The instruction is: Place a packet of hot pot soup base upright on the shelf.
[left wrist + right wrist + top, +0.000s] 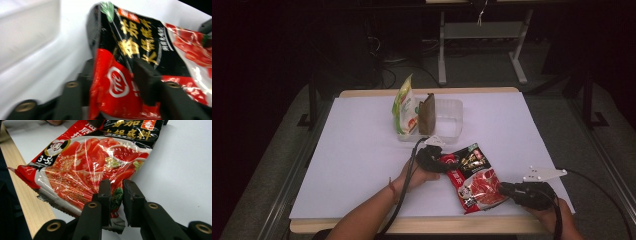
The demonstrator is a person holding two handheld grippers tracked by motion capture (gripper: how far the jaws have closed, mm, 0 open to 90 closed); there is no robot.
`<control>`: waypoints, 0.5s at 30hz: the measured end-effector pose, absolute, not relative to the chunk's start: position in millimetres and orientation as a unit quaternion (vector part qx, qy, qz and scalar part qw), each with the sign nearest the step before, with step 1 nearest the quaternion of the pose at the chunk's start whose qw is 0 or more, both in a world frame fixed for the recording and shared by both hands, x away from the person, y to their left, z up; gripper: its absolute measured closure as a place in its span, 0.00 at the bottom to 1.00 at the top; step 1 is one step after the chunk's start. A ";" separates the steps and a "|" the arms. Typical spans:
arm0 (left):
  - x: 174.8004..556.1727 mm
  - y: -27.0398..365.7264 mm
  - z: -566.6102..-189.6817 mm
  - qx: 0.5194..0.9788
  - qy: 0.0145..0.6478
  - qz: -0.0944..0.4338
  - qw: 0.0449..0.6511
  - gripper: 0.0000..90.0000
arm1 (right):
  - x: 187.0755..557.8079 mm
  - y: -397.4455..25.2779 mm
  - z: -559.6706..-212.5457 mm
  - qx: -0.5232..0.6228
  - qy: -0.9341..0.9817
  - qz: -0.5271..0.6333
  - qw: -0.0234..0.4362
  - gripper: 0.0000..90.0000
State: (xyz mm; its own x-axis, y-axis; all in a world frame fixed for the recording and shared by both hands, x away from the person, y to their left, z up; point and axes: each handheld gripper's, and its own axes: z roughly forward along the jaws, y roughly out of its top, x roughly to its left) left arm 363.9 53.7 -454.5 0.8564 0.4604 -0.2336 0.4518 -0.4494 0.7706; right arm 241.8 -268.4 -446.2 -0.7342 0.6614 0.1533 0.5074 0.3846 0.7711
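Left tool [443, 161] pinching top of red sauce pouch [475, 178], right tool [507, 189] clamped on its lower corner, pouch held just above worktop [362, 150]. Keep both pinches firm, lift level w/o tugging apart; probably headed for clear tub [447, 117].

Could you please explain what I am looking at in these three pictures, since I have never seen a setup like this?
There is no robot here: a person holds a two-jaw tool in each hand. The high view looks down on a white table. The other two pictures come from cameras riding on the tools, looking along their black jaws.

The left gripper and the right gripper both pinch one red and black food packet, at opposite ends. In the left gripper view the packet sits between the jaws; in the right gripper view the jaws clamp its edge.

Farther back is a clear plastic box with a green packet and a brown packet standing in it.
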 end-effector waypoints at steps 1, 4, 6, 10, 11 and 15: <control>364.4 54.4 -454.4 0.849 0.272 0.008 0.454 0.70 | 241.6 -268.3 -446.0 0.352 0.828 0.427 0.092 0.83; 363.7 53.7 -453.9 0.851 0.264 0.030 0.453 0.81 | 240.7 -268.0 -445.5 0.352 0.828 0.425 0.098 0.80; 362.0 52.7 -453.5 0.852 0.259 0.045 0.453 0.85 | 240.2 -268.2 -445.2 0.351 0.829 0.423 0.106 0.75; 360.9 53.0 -452.9 0.850 0.254 0.057 0.458 0.92 | 240.1 -268.1 -445.4 0.358 0.827 0.417 0.118 0.62; 360.1 53.1 -452.6 0.849 0.251 0.064 0.460 0.93 | 240.2 -268.1 -445.4 0.360 0.826 0.416 0.121 0.58; 359.2 55.2 -451.3 0.839 0.258 0.063 0.475 0.97 | 241.8 -271.5 -446.0 0.371 0.822 0.415 0.123 0.43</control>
